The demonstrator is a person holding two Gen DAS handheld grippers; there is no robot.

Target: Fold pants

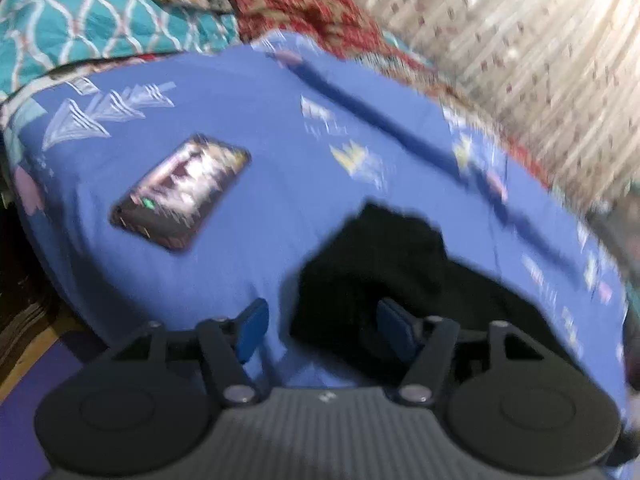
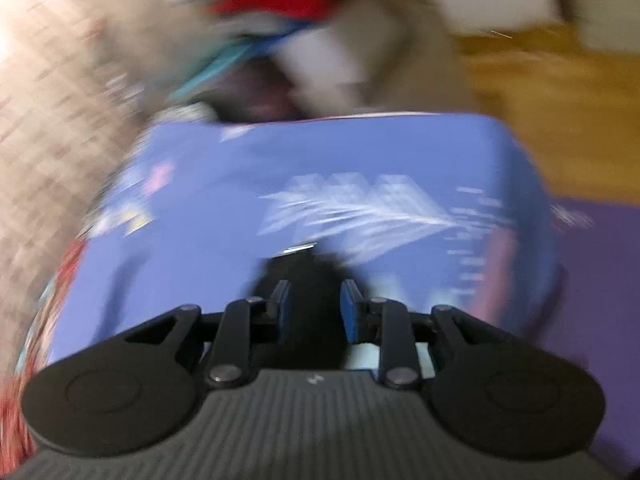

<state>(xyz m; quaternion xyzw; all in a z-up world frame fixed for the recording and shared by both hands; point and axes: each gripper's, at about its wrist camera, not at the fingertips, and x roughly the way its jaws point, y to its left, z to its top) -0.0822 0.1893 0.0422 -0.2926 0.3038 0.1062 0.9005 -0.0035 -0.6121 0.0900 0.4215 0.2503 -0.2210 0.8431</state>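
The black pants [image 1: 384,264] lie bunched on a blue patterned bedsheet [image 1: 256,120]. My left gripper [image 1: 322,330] is open just above the sheet, its right finger [image 1: 394,326] over the edge of the black cloth. In the right wrist view black cloth [image 2: 314,280] sits between the blue pads of my right gripper [image 2: 314,308]; the jaws stand narrow around it. Both views are blurred by motion.
A phone [image 1: 180,192] with a lit screen lies on the sheet to the left of the pants. Teal [image 1: 80,20] and red bedding [image 1: 304,4] are piled at the back. A patterned curtain [image 1: 520,40] hangs at right. A purple mat [image 2: 592,264] and wooden floor [image 2: 540,80] lie beside the bed.
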